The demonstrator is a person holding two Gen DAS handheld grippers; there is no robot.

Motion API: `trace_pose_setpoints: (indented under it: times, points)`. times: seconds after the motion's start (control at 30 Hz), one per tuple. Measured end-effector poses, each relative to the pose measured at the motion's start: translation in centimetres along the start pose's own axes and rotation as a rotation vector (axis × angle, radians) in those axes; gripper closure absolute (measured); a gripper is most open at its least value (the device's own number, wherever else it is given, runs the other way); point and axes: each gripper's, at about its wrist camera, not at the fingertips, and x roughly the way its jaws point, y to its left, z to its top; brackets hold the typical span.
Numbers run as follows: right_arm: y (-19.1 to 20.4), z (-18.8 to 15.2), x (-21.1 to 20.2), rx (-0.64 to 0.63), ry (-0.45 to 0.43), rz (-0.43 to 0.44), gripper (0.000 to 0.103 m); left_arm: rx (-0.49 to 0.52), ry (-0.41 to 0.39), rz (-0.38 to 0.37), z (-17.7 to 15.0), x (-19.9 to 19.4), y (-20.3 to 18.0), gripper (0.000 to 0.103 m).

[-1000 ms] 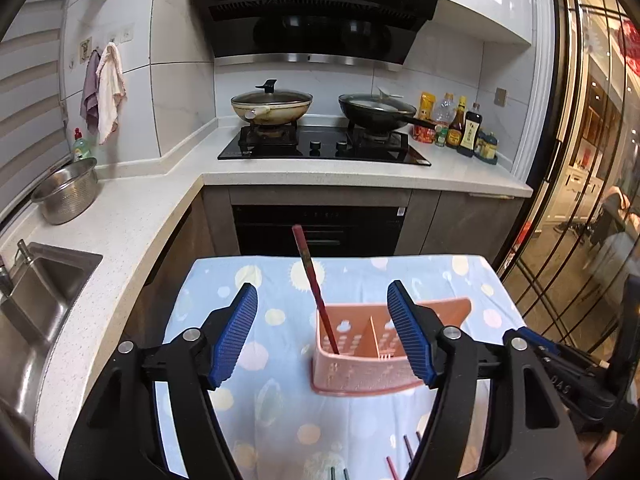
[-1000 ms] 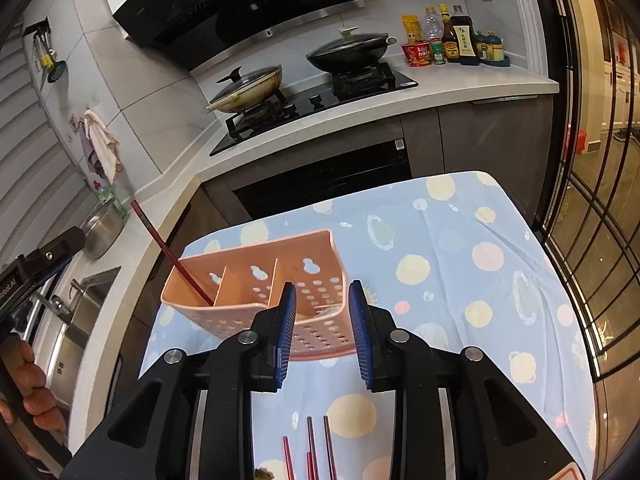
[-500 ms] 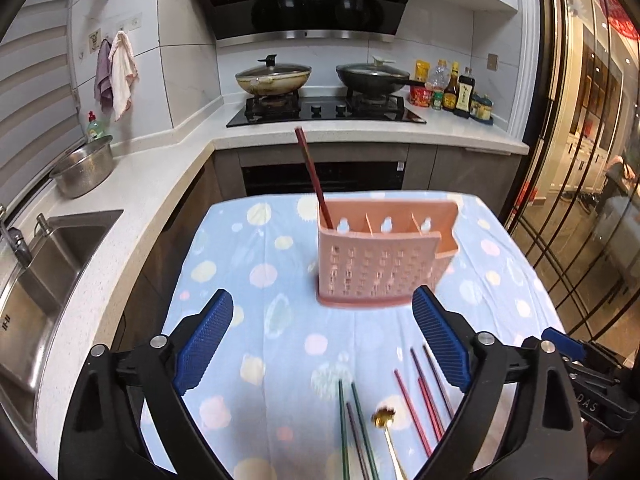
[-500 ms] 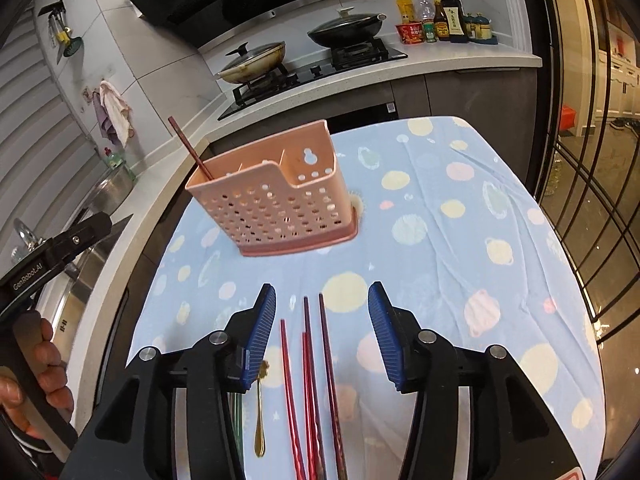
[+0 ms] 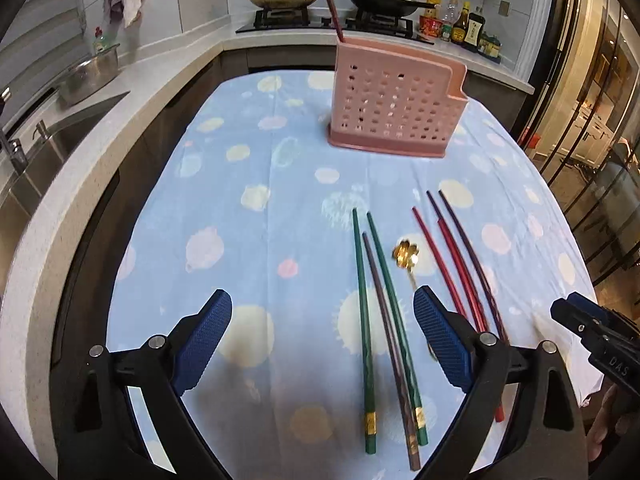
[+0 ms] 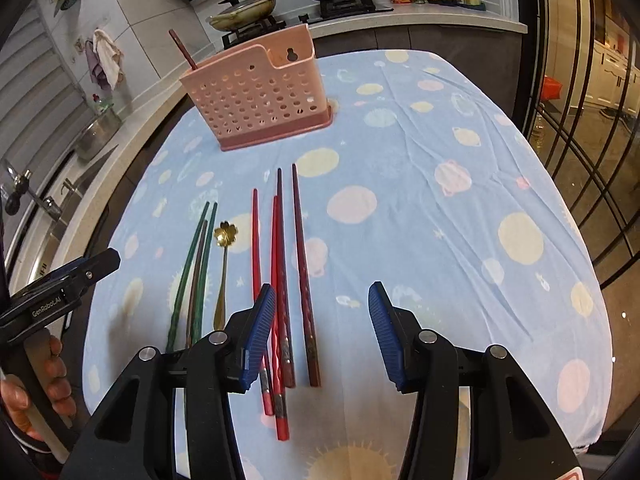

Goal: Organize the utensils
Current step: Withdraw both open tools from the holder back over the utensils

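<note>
risk, wrong stick: we reckon the biggest trap is the green pair (image 5: 362, 304) and the brown stick (image 5: 390, 336) lying between them. They touch near the handle ends, so a pinch there could drag up two or three at once.
risk, rolling: the reds (image 6: 276, 280) overlap at the near ends too. Nudge one and the rest probably scatter toward the near edge of the table (image 6: 460, 184).
risk, spoon: the gold spoon (image 6: 225, 240) is thin and flat on the cloth, so we guess the pads slide off it rather than bite.
risk, caddy: the pink caddy (image 6: 256, 100) looks light. Jabbing a stick in at a slant might tip it or shove it toward the far edge.
left gripper (image 5: 322, 328): jaws spread wide, just been opening, nothing pinched. The green pair and brown stick lie on the cloth between them, untouched.
right gripper (image 6: 322, 320): jaws partly spread after just opening, empty, hovering over the dark reds.
where stuff is: caddy stands near the far edge, one stick (image 5: 333, 8) already leaning in its left end. Everything else lies loose toward the near edge, well apart from it.
looks: slim glossy sticks, gold bands on the greens, flower-shaped spoon bowl.
</note>
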Motion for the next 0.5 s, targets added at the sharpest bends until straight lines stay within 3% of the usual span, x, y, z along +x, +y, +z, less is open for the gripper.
trace_pose_setpoints:
  times: [0.23,0.5]
  points:
    - [-0.3,-2.9,1.4,0.002,0.062,-0.022,0.055,-0.008,0.083,0.017,-4.7,1.3,0.7,0.015]
    - [0.3,-4.2,1.7,-0.012,0.074,-0.032,0.055,0.014,0.122,0.016,-6.7,1.7,0.1,0.015]
